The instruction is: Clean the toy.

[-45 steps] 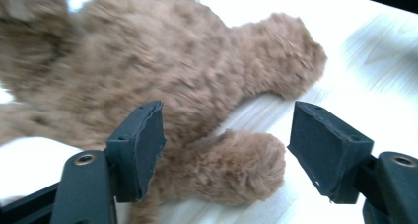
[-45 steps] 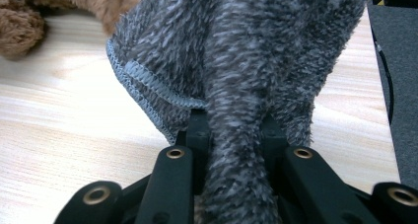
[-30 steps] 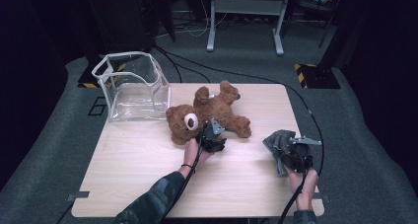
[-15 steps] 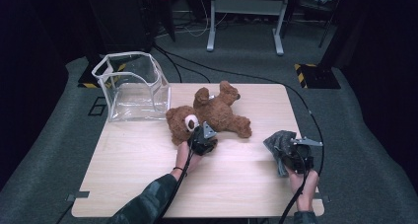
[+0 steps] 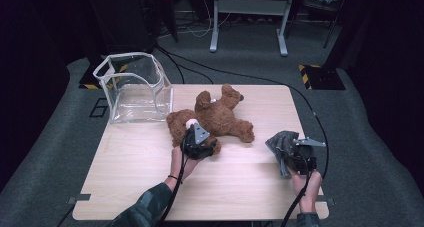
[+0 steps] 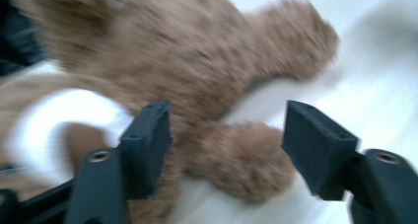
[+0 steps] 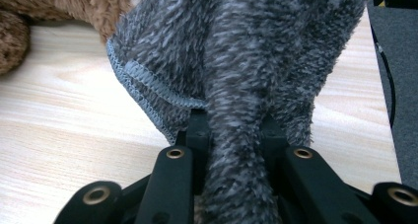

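Two grippers | our left gripper (image 6: 224, 150) has just been opening, teddy bear (image 5: 220, 118) paw between its jaws, unpressed | our right gripper (image 7: 231, 135) clamps grey cloth (image 7: 236, 61)

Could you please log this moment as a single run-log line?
left gripper: jaws just opened, teddy bear paw between, unpressed | right gripper: shut on grey cloth

Left gripper (image 5: 198, 146) displaced from the teddy bear's (image 5: 220, 118) near side, below its belly, toward the head end, now lying over the bear's head and near arm, closer to the transparent box (image 5: 134, 87). Its jaws, having closed midway through the interval, have just been opening; in the left gripper view they stand apart, one bear limb (image 6: 241, 157) between them, not pressed.
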Motion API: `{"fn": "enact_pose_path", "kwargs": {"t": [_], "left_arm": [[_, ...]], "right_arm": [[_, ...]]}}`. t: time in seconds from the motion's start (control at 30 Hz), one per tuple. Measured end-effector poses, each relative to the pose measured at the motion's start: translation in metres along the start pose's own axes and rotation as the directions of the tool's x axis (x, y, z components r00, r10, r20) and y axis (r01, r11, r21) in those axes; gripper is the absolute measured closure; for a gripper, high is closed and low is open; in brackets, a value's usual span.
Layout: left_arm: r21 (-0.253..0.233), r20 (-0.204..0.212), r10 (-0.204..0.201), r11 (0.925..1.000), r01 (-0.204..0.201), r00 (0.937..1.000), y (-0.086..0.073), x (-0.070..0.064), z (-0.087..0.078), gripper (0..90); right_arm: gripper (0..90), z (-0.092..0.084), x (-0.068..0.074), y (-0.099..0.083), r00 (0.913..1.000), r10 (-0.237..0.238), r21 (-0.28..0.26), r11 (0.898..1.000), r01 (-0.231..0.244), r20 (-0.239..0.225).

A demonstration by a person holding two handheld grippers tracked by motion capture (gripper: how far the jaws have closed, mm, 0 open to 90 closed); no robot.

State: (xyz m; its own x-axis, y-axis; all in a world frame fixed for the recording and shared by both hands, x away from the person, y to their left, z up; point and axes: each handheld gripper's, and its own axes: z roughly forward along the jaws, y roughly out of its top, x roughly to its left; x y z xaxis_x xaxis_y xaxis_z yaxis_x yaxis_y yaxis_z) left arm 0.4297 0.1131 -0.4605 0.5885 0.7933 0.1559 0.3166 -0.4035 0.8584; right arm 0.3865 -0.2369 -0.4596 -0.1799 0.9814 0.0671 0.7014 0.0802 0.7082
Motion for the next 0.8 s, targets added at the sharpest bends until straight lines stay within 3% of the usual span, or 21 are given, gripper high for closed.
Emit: {"fn": "enact_pose_path", "kwargs": {"t": [0.03, 0.07, 0.1, 0.13, 0.17, 0.2, 0.3, 0.37, 0.4, 0.47, 0.53, 0.67, 0.73, 0.8], "left_arm": [[-0.020, -0.045, -0.018, 0.9996, 0.017, 0.9988, 0.003, 0.005, -0.007, 30.8], [-0.020, -0.045, -0.018, 0.9996, 0.017, 0.9988, 0.003, 0.005, -0.007, 27.5], [-0.031, -0.105, -0.059, 0.9979, 0.056, 0.9928, 0.005, 0.014, -0.015, 24.8], [-0.031, -0.105, -0.059, 0.9979, 0.056, 0.9928, 0.005, 0.014, -0.015, 22.2], [-0.036, -0.168, -0.091, 0.9957, 0.086, 0.9816, 0.005, 0.023, -0.018, 19.8], [-0.029, -0.191, -0.098, 0.9951, 0.094, 0.9766, 0.004, 0.026, -0.018, 17.5], [0.004, -0.249, -0.147, 0.9882, 0.153, 0.9572, -0.002, 0.038, -0.012, 15.1], [0.031, -0.266, -0.171, 0.9821, 0.186, 0.9486, -0.006, 0.044, -0.006, 15.2], [0.038, -0.271, -0.176, 0.9805, 0.193, 0.9465, -0.008, 0.045, -0.002, 15.0], [0.054, -0.259, -0.179, 0.9784, 0.200, 0.9490, -0.011, 0.047, 0.005, 13.3], [0.062, -0.270, -0.162, 0.9808, 0.185, 0.9490, -0.011, 0.046, 0.010, 11.0], [0.064, -0.287, -0.161, 0.9803, 0.187, 0.9444, -0.012, 0.047, 0.019, 11.0], [0.069, -0.289, -0.151, 0.9816, 0.178, 0.9455, -0.015, 0.048, 0.024, 14.1], [0.069, -0.271, -0.167, 0.9790, 0.192, 0.9480, -0.018, 0.050, 0.027, 21.2]], "right_arm": [[74.2, 0.000, 0.001, 0.001, 1.0000, 0.004, -0.004, 1.000, -0.004, -0.001], [74.2, 0.000, 0.001, 0.001, 1.0000, 0.004, -0.004, 1.000, -0.004, -0.001], [74.2, -0.001, 0.003, 0.003, 1.0000, 0.002, -0.010, 1.000, -0.002, -0.003], [74.2, -0.002, 0.003, 0.003, 1.0000, -0.009, -0.012, 1.000, 0.008, -0.005], [74.2, -0.002, 0.004, 0.004, 1.0000, -0.005, -0.013, 1.000, 0.005, -0.006], [74.2, -0.002, 0.005, 0.005, 0.9999, -0.012, -0.014, 1.000, 0.012, -0.009], [74.2, -0.002, 0.007, 0.007, 0.9998, -0.017, -0.016, 1.000, 0.017, -0.008], [74.2, -0.001, 0.008, 0.008, 0.9999, -0.011, -0.019, 1.000, 0.011, -0.010], [74.2, -0.002, 0.008, 0.008, 0.9998, -0.016, -0.015, 1.000, 0.016, -0.008], [74.2, -0.001, 0.008, 0.008, 0.9998, -0.017, -0.011, 1.000, 0.017, -0.006], [74.2, -0.001, 0.008, 0.008, 0.9998, -0.017, -0.010, 1.000, 0.017, -0.005], [74.2, 0.000, 0.005, 0.005, 1.0000, -0.007, -0.004, 1.000, 0.007, -0.006], [74.2, 0.000, 0.004, 0.004, 1.0000, -0.005, 0.000, 1.000, 0.005, -0.002], [74.2, 0.000, 0.003, 0.004, 1.0000, 0.000, -0.001, 1.000, 0.000, -0.002]]}}
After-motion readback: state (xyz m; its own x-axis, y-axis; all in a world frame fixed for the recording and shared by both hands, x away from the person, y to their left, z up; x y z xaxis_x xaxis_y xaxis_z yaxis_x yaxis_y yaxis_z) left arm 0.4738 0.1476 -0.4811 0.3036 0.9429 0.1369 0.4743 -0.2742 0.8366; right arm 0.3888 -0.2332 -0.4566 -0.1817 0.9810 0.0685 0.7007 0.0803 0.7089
